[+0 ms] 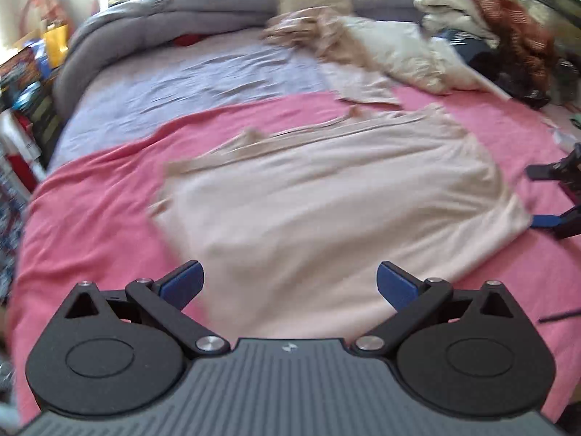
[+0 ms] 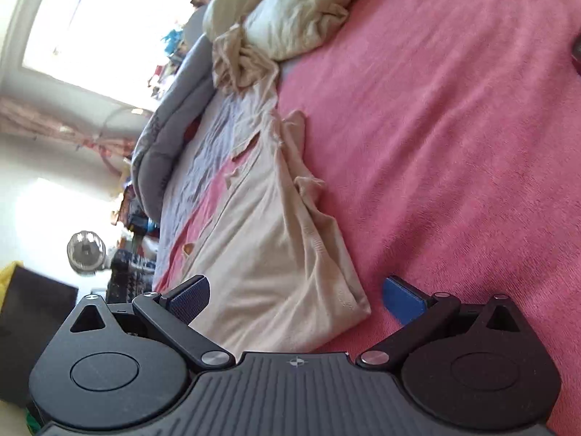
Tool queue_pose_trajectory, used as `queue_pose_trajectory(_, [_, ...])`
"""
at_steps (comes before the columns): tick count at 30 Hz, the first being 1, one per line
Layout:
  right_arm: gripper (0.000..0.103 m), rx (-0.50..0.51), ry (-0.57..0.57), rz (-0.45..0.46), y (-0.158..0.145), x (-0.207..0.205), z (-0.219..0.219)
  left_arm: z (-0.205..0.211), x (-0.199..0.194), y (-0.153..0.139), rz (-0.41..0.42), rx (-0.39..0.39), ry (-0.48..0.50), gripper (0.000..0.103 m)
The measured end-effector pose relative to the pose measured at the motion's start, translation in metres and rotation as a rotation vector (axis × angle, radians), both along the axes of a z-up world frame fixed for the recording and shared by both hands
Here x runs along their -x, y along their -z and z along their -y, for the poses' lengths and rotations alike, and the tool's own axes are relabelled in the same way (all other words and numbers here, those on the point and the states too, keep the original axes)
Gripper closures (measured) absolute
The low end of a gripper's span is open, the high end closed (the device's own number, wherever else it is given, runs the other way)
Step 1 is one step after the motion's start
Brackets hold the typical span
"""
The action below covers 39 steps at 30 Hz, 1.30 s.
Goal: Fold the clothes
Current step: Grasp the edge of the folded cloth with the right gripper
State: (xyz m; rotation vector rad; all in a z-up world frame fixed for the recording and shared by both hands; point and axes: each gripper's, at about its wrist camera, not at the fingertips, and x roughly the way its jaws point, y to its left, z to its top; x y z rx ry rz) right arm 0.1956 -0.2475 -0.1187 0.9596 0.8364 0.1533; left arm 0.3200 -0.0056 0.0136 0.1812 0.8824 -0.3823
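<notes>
Left wrist view shows both black two-finger grippers, left gripper (image 1: 289,283) and right gripper (image 2: 296,299), spread wide and empty around a pale beige cotton garment (image 1: 326,196) lying flat on a pink bedspread (image 1: 90,218).

One beige garment (image 1: 326,196) spread flat, one pink blanket (image 1: 90,210), two grippers, four blue-padded fingers (image 1: 183,283).

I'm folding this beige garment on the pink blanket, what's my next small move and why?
Probably close the right tongs on the beige garment corner between them: both tongs are open, the left tongs hold nothing, and the garment lies flat on the pink blanket.
</notes>
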Motion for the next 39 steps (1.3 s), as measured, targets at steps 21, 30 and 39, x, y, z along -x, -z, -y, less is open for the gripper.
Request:
queue_pose_trajectory(21, [0.001, -0.071, -0.049, 0.029, 0.0, -0.009, -0.007, 0.065, -0.007, 0.043, -0.059, -0.068, 0.029, 0.001])
queue_pose_trajectory(30, [0.008, -0.09, -0.032, -0.05, 0.0, -0.026, -0.007, 0.1, -0.023, 0.051, -0.013, -0.085, 0.28, 0.001])
queue_pose_trajectory(39, [0.073, -0.063, 0.021, -0.122, 0.013, -0.003, 0.01, 0.125, -0.048, 0.045, 0.022, -0.264, 1.031, 0.002])
